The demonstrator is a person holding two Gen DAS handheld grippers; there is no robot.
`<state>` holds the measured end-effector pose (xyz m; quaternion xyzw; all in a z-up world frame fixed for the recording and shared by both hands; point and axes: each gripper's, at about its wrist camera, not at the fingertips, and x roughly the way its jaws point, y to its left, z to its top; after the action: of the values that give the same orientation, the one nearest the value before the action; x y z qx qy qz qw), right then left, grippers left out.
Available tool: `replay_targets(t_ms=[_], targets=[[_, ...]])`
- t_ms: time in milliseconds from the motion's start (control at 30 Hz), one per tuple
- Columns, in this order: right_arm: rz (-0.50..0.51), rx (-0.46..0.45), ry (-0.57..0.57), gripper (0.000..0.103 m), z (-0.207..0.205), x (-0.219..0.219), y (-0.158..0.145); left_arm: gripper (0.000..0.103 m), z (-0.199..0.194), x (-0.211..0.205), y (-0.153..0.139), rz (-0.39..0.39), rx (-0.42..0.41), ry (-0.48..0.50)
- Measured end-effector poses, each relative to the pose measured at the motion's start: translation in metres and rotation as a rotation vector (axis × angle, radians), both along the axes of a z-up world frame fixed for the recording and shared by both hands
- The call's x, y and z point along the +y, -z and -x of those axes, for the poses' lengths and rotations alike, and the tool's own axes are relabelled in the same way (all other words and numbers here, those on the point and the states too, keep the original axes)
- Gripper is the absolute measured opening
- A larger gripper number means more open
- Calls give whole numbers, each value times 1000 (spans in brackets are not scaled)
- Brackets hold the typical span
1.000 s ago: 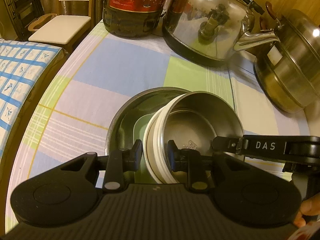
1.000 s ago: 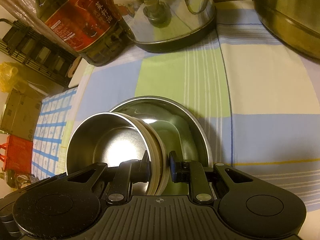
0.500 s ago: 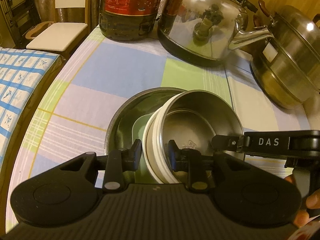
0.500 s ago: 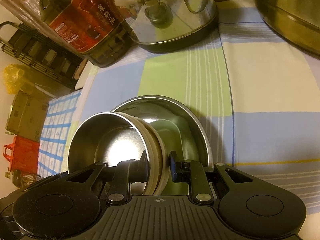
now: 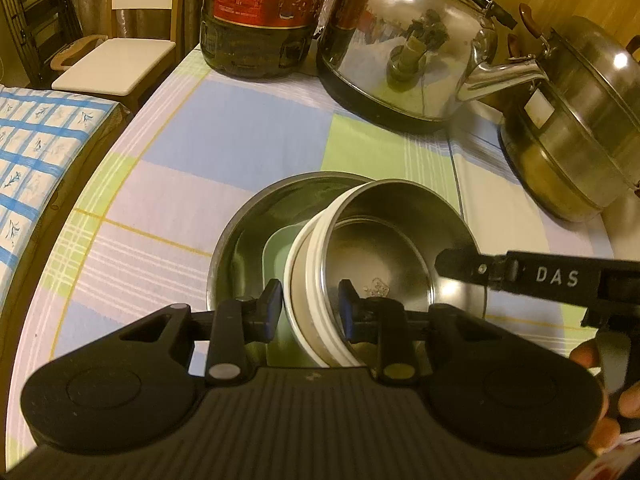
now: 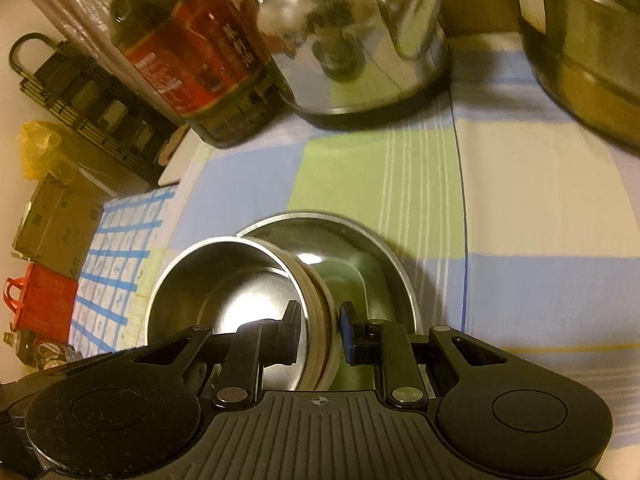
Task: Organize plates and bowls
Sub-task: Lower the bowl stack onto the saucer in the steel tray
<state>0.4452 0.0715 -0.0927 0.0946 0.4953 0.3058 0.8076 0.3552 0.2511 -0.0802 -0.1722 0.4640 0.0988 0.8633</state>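
A steel bowl with a white outer rim point(image 5: 384, 256) is held over a wider steel plate point(image 5: 256, 232) on the checked tablecloth. My left gripper point(image 5: 310, 310) is shut on the bowl's near rim. My right gripper point(image 6: 319, 330) is shut on the opposite rim of the same bowl point(image 6: 224, 284); its finger also shows in the left wrist view point(image 5: 520, 276). The plate point(image 6: 372, 268) lies under and beside the bowl. Whether the bowl touches the plate is unclear.
A steel kettle point(image 5: 408, 48), an oil bottle point(image 5: 260, 16) and a lidded steel pot point(image 5: 576, 120) stand at the back of the table. The table's left edge point(image 5: 100, 152) borders a blue-patterned cloth point(image 5: 36, 136) and a chair point(image 5: 116, 64).
Both grippers, still holding the bowl, have shifted slightly; the kettle, bottle and pot sit lower and larger in both views. The right view is blurred by motion.
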Motion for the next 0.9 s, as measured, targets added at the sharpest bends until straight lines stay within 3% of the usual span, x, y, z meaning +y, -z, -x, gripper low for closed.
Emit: replay_targets(t_ms=[700,767,833,900], targets=[[-20,-59,-40,21,8,-2,-4,25,8,-1,-26,-117,-63,37],[-19,-70,-40,21,9,-2,-5,16,8,-1,-26,-100,-67,50],[-8,-81,-39,12,11,-2,-6,9,7,-1,-25,-78,-66,65],[2,-77,-44,10,10,-1,-8,8,6,-2,-25,-78,-61,67]])
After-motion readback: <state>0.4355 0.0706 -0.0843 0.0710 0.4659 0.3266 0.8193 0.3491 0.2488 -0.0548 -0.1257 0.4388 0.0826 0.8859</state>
